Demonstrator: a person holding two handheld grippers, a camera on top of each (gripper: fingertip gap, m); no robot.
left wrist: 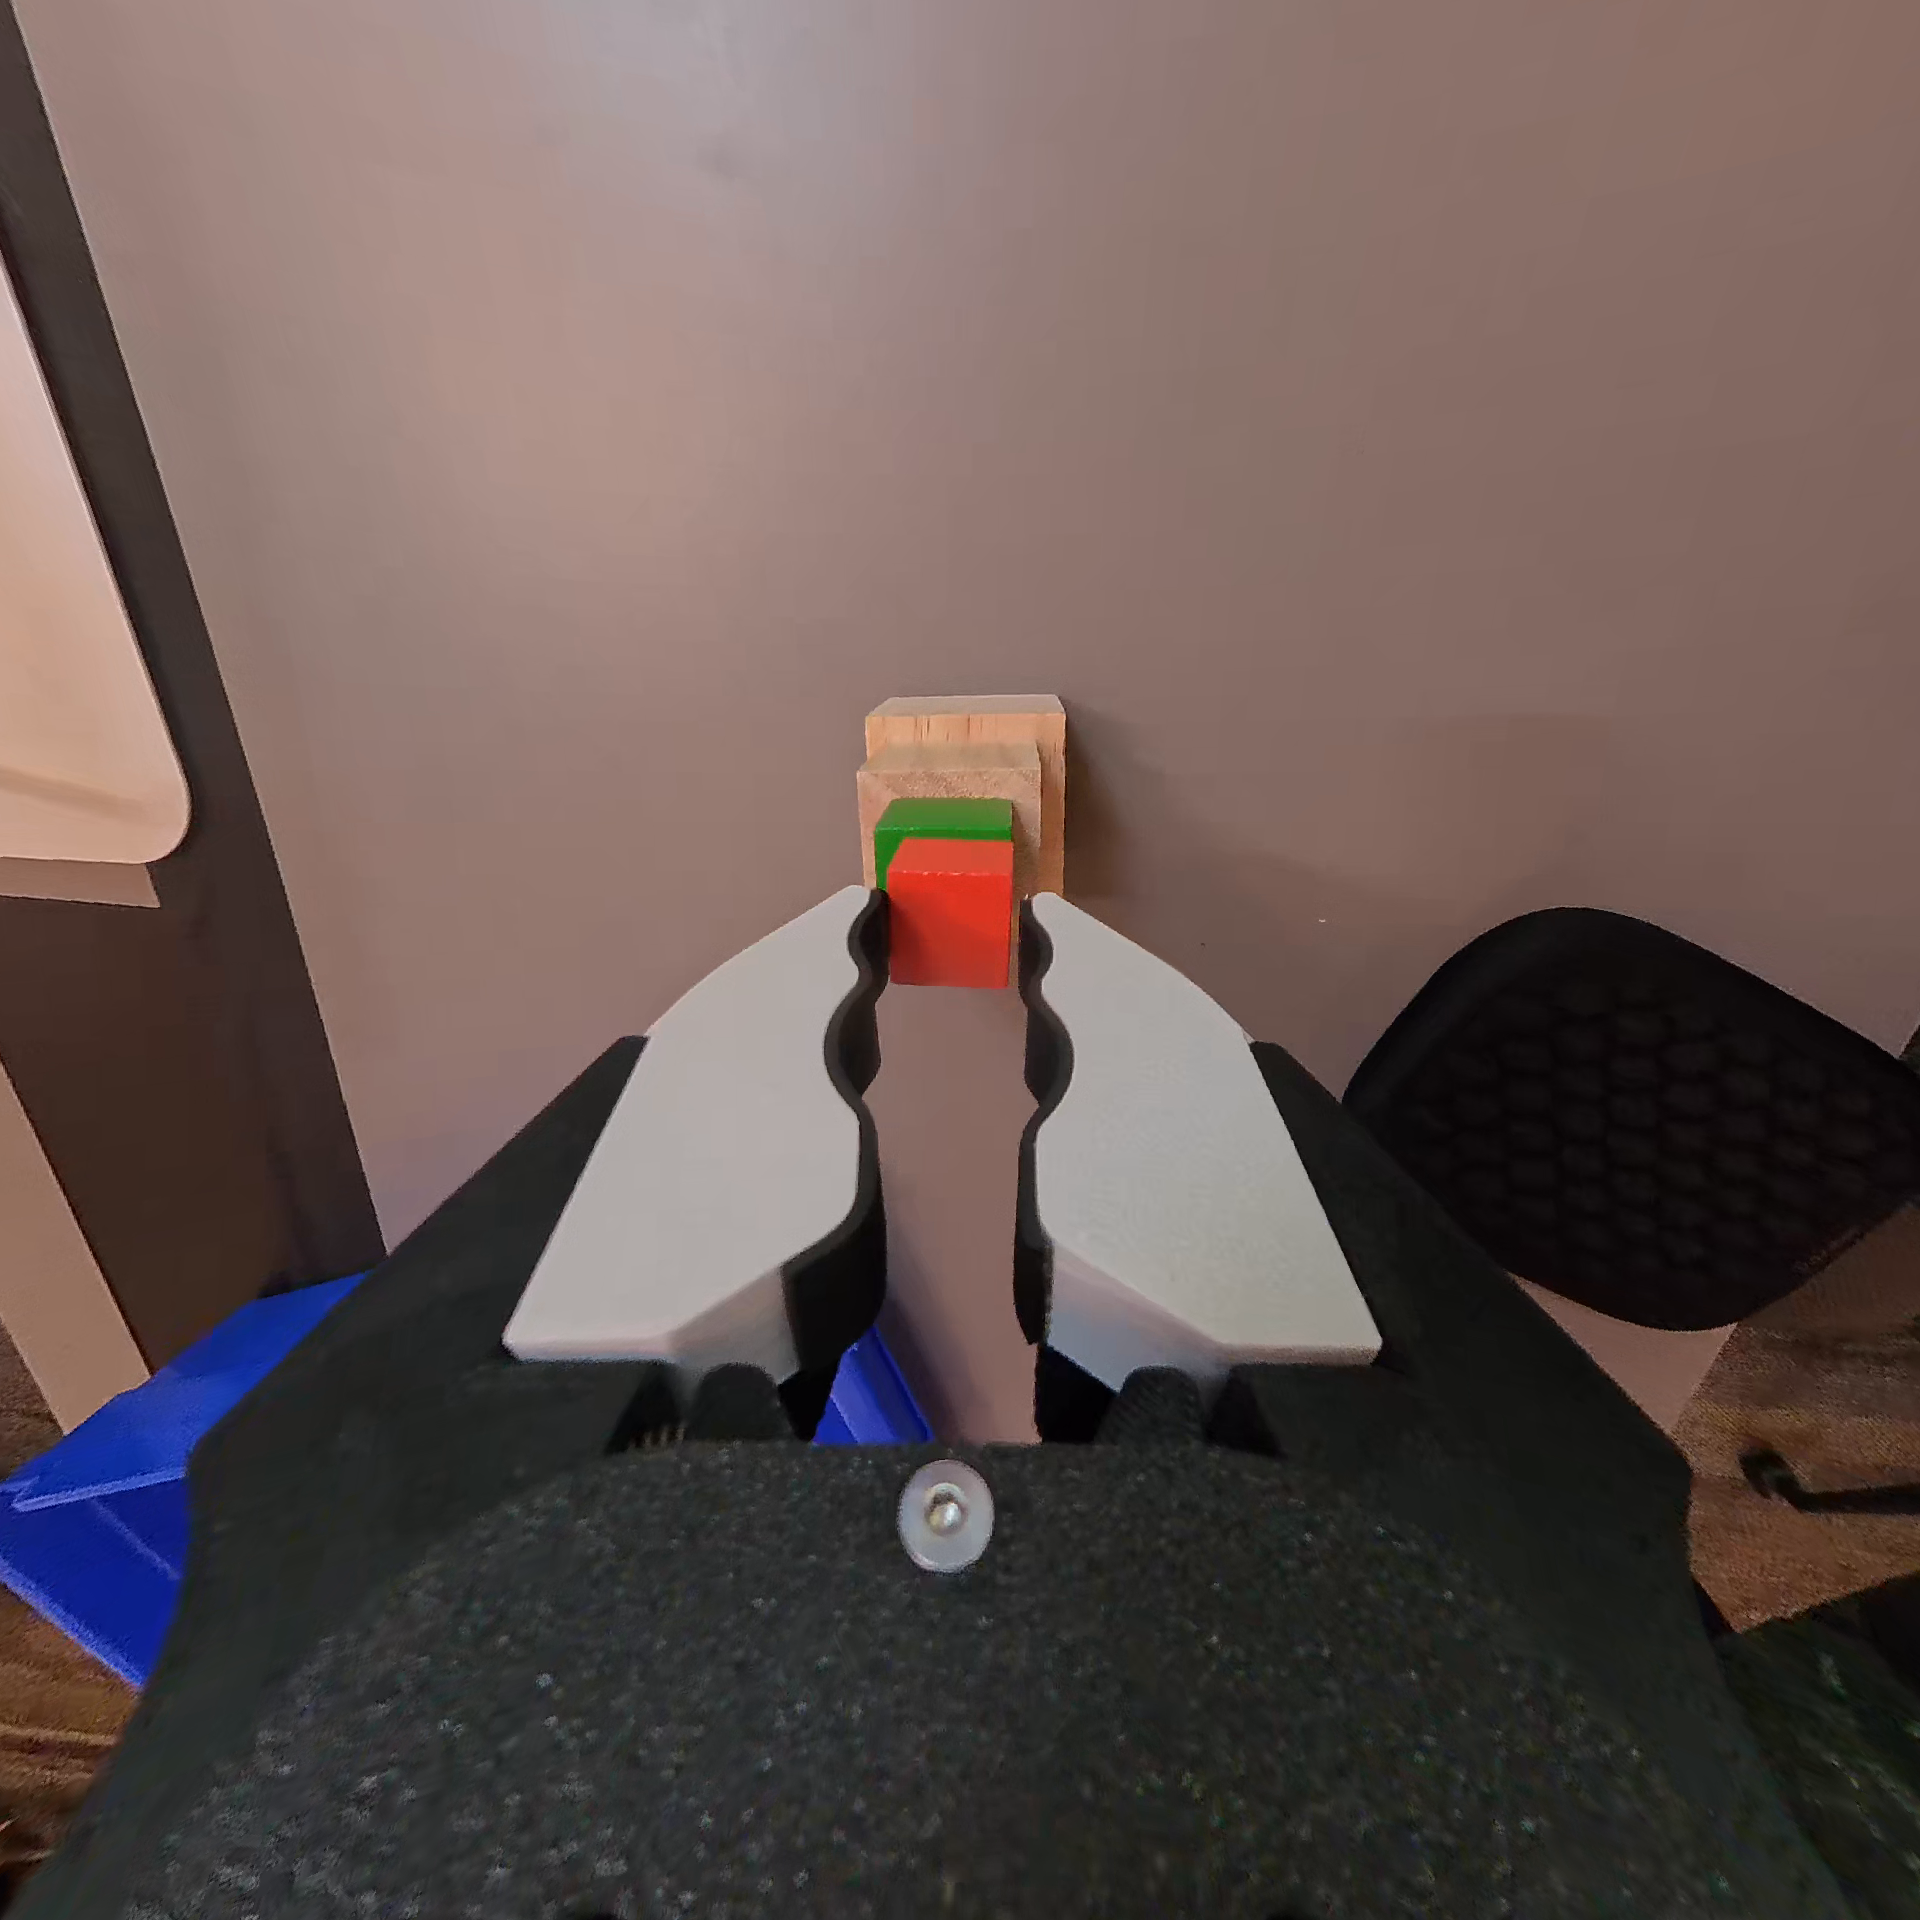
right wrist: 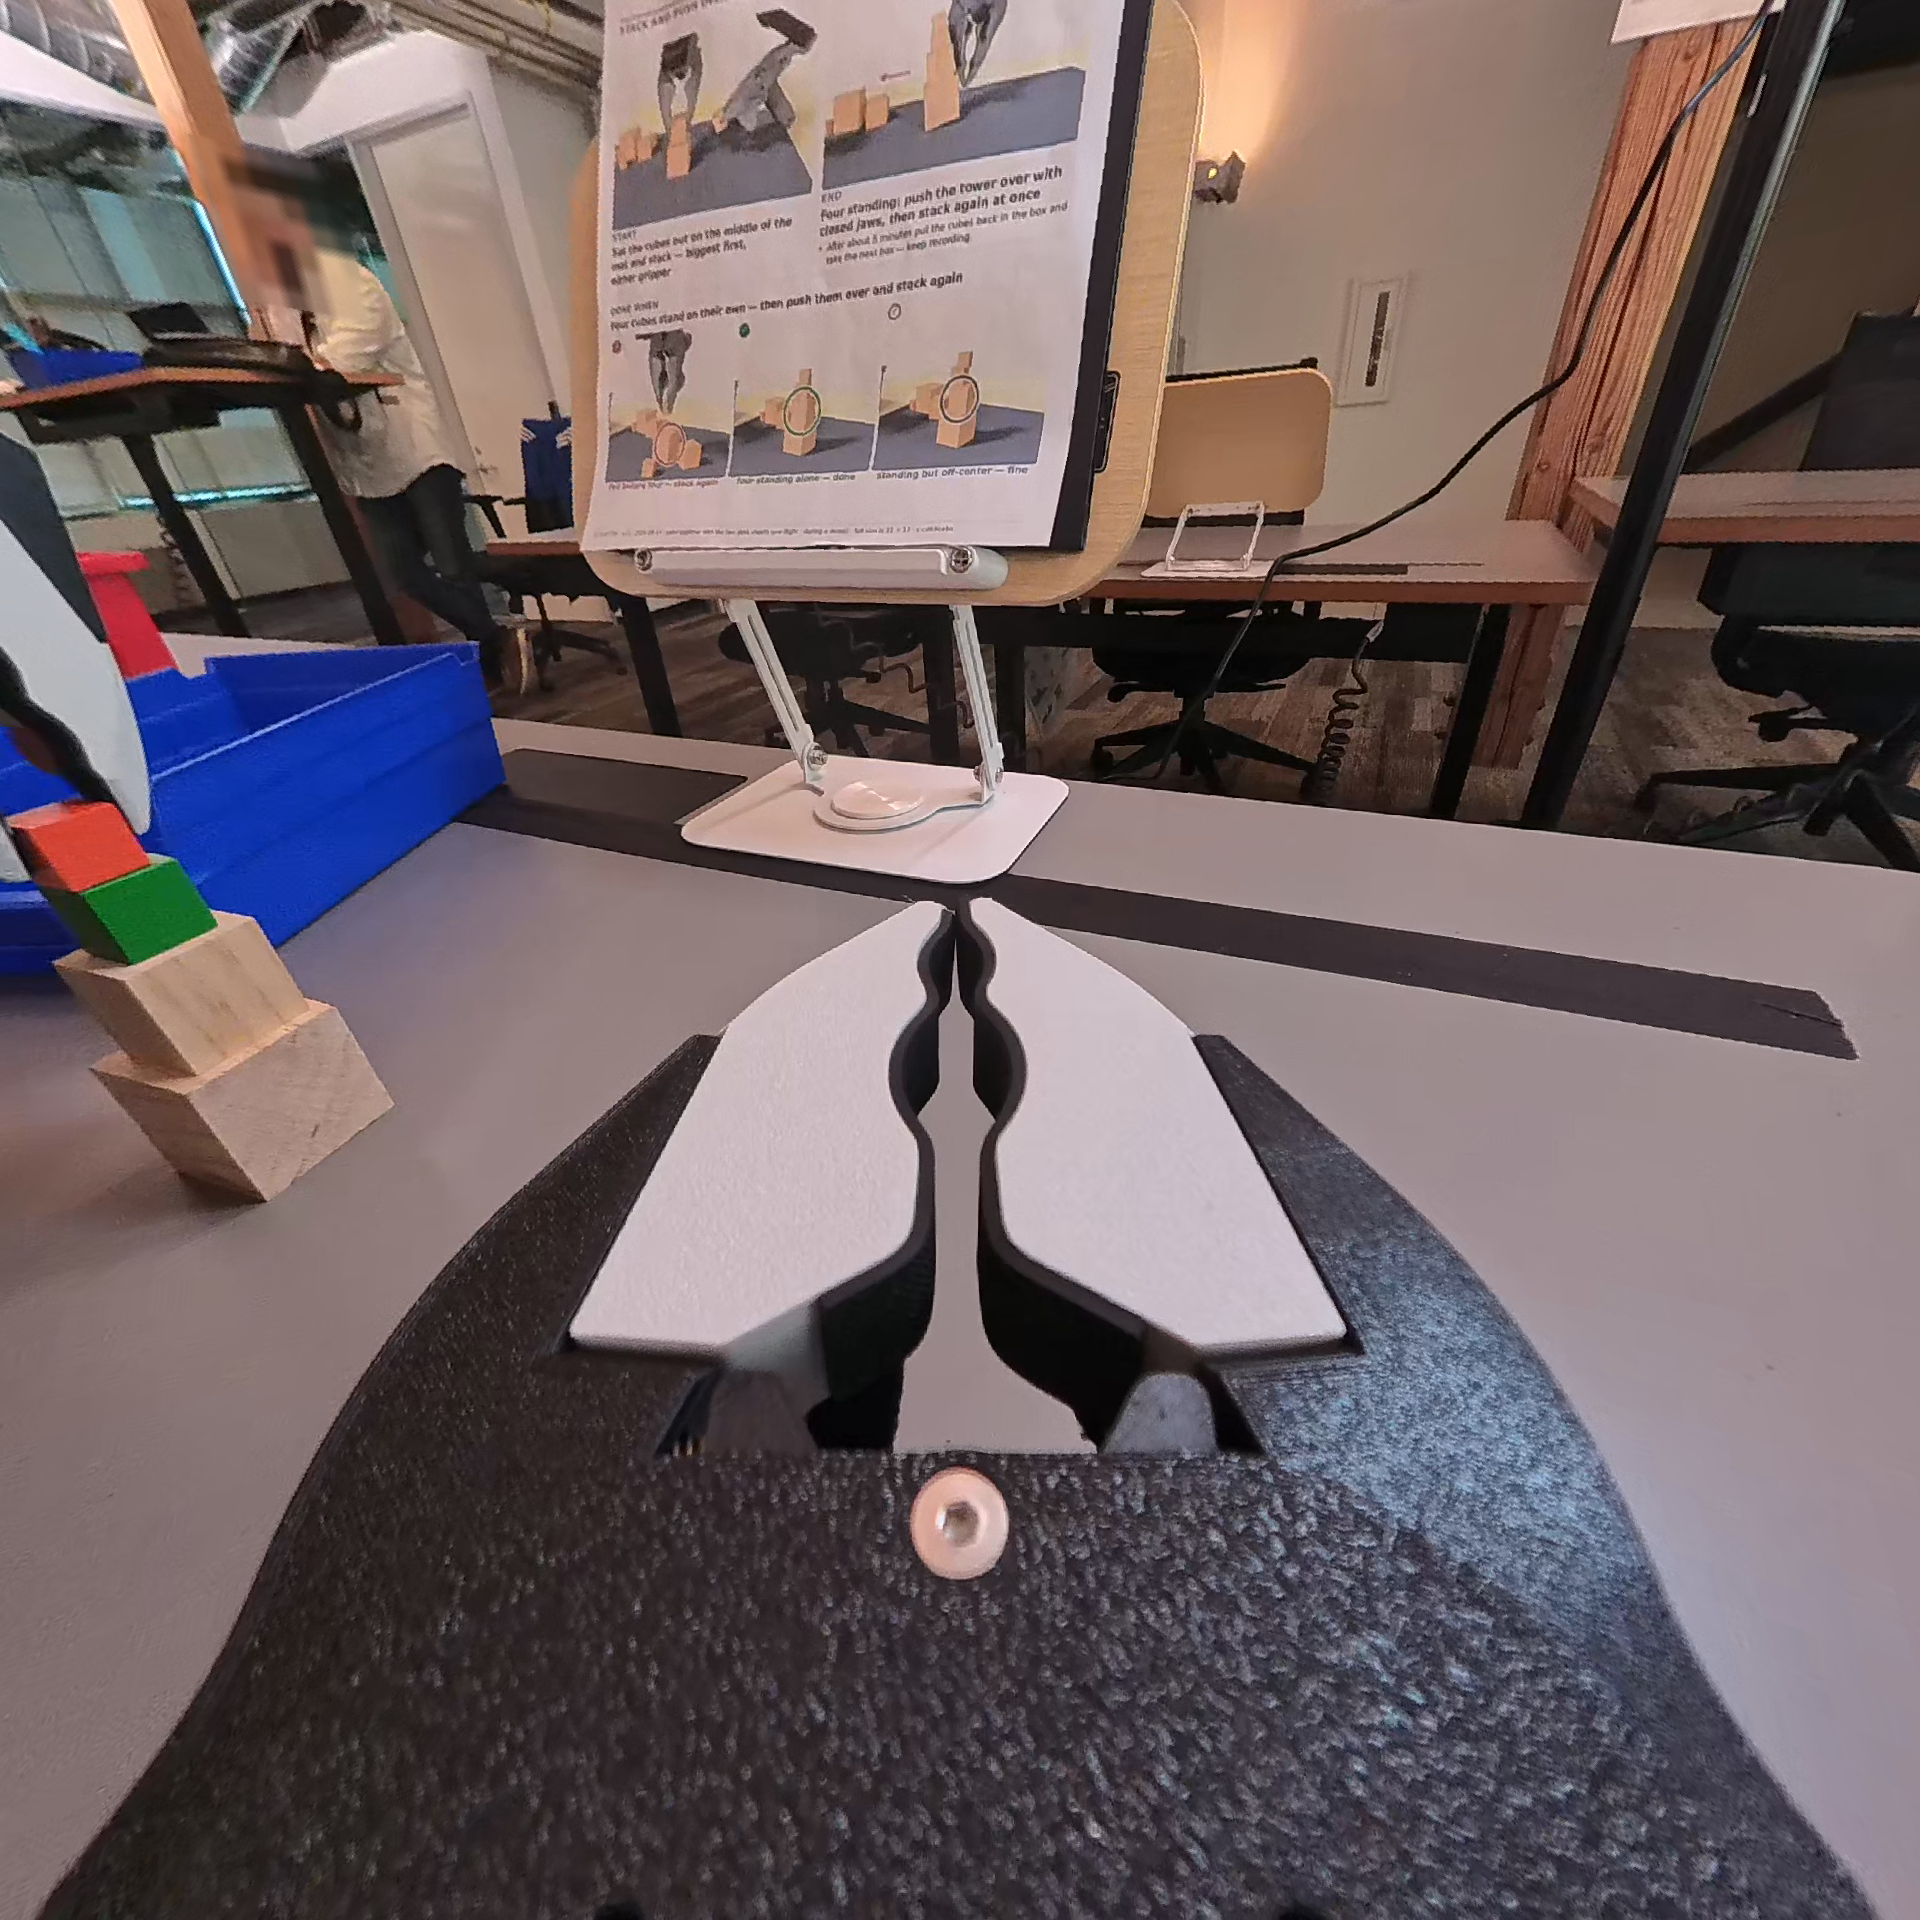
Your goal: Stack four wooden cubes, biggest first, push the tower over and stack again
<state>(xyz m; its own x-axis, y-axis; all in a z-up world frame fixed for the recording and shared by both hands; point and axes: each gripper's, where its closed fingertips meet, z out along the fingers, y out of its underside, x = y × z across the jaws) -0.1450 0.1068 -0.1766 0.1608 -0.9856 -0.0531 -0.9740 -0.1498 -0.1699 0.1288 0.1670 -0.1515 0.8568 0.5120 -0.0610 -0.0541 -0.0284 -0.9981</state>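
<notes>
The left gripper (left wrist: 951,914), looking straight down, straddles the red cube (left wrist: 951,925) topping a four-block tower; whether its pads press the cube or have just let go I cannot tell. Beneath sit a green cube (left wrist: 940,821) and two wooden cubes (left wrist: 961,774), each offset. A sideways nudge on lifting away could topple the skewed tower. The right gripper (right wrist: 961,920) is closed on nothing, with the tower at its 9 o'clock. A blue bin (right wrist: 312,748) sits at 10 o'clock, a document stand (right wrist: 873,810) at 12.
</notes>
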